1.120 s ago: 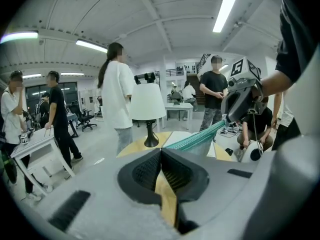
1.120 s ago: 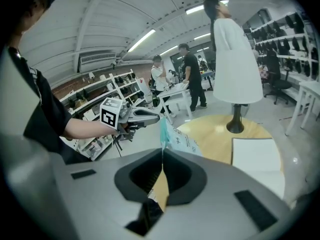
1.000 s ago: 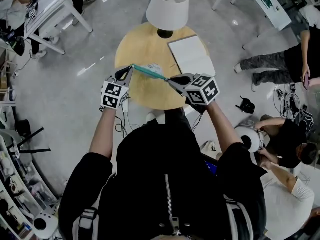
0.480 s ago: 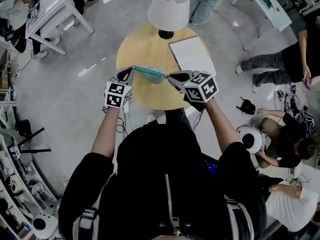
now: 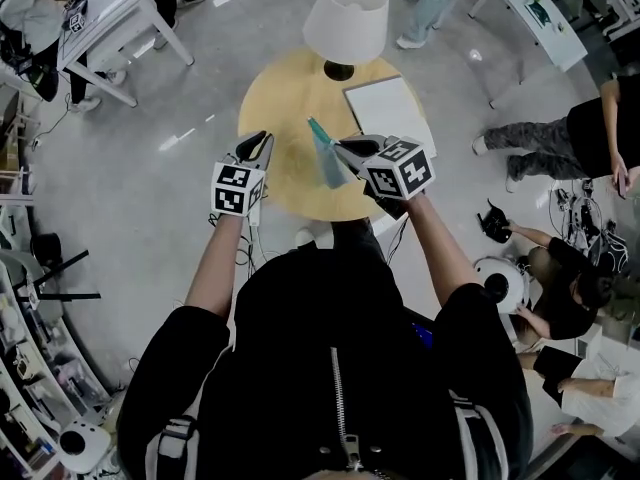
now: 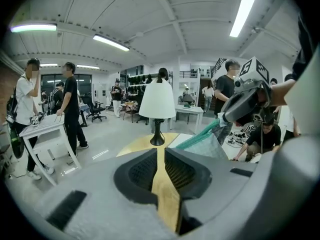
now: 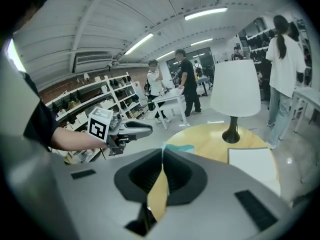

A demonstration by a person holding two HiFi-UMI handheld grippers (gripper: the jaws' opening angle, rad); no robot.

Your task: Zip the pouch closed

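The teal pouch point(image 5: 325, 156) hangs over the round wooden table point(image 5: 280, 98), held by one end only. My right gripper point(image 5: 339, 148) is shut on that end, and a sliver of teal point(image 7: 184, 148) shows just past its closed jaws point(image 7: 162, 151). In the left gripper view the pouch point(image 6: 205, 141) dangles from the right gripper point(image 6: 240, 106). My left gripper point(image 5: 262, 138) hovers to the pouch's left, apart from it. Its jaws point(image 6: 159, 151) are opening, with only the table top showing between them.
A lamp with a white shade point(image 5: 345, 18) stands at the table's far edge. Beside it at the right lies a white pad point(image 5: 390, 113). People stand and sit around the room, some by the white tables point(image 5: 110, 13) at the back.
The pouch was stretched between both grippers. The left gripper has let go and opened, and the pouch has swung over to hang from the right gripper.
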